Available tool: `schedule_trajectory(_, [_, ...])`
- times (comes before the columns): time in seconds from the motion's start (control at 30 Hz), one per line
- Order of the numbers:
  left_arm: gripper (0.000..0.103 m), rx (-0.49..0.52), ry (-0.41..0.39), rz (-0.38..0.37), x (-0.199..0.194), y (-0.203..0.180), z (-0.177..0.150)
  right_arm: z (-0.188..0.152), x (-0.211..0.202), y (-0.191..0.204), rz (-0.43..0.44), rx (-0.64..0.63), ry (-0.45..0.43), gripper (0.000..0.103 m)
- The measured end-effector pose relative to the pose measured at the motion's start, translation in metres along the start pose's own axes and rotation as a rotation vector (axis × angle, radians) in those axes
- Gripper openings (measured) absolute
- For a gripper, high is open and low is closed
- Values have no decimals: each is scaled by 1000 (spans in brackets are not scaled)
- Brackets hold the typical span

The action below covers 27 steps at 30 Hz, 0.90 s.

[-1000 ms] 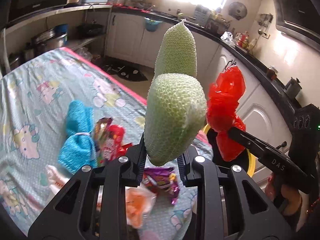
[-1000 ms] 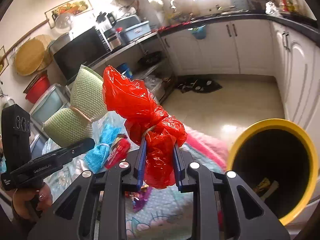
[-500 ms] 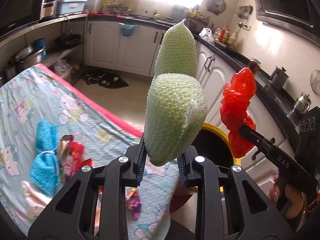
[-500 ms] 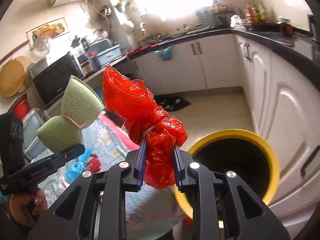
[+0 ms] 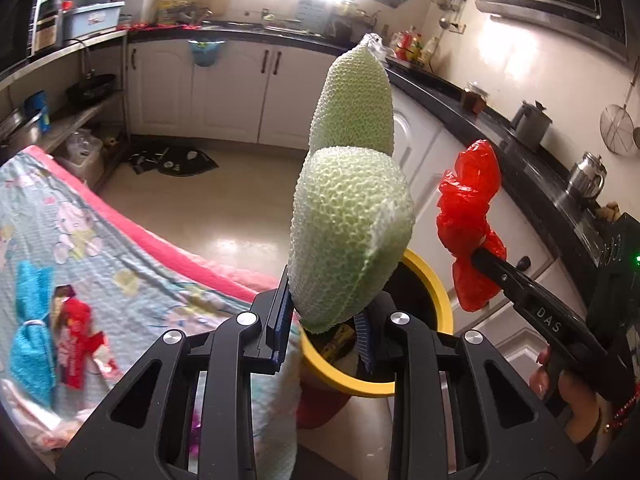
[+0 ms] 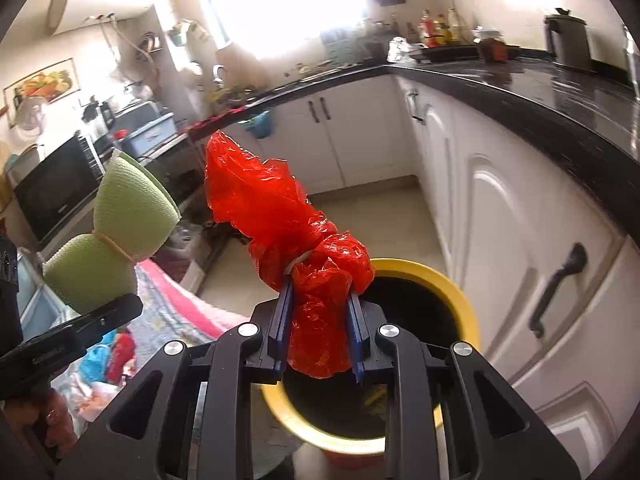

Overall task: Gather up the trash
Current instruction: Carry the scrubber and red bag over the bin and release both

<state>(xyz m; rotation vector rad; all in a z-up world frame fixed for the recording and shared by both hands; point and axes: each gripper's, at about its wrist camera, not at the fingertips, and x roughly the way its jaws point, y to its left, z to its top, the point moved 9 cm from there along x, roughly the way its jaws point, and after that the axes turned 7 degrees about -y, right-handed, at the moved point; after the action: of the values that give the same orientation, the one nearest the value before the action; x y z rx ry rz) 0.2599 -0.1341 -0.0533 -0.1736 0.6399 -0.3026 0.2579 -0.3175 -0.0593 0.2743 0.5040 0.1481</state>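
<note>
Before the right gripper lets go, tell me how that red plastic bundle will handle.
The red plastic bundle is thin crinkled film cinched by a band, so probably very light and floppy. It bulges around the right gripper, suggesting it squashes easily. Released, it would likely drop slowly toward the yellow-rimmed bin and could drift.

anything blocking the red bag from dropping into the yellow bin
Nothing visible does. The red plastic bag, clamped in the right gripper, hangs over the open mouth of the yellow bin, with only air between.
</note>
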Motion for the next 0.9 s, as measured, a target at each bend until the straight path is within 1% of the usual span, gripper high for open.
schedule_trajectory(0.2, [21, 23, 42, -30, 23, -21, -10, -7, 3, -29, -59, 29, 5, 23])
schedule_trajectory(0.33, [21, 41, 79, -41, 40, -31, -19, -15, 11, -44, -86, 51, 26, 23])
schedule_trajectory(0.6, [21, 53, 166, -55, 75, -41, -43, -32, 32, -61, -100, 102, 89, 23])
schedule_trajectory(0.73, [22, 52, 192, -62, 87, -43, -50, -37, 42, -64, -96, 117, 111, 24])
schedule_trajectory(0.83, [23, 42, 215, -66, 96, -43, -56, -42, 49, -65, -84, 135, 126, 26])
schedule_trajectory(0.87, [23, 42, 219, -60, 98, -42, -57, -45, 53, -66, -76, 147, 135, 29])
schedule_trajectory(0.9, [26, 43, 219, -53, 99, -41, -58, -46, 55, -66, -74, 152, 140, 35])
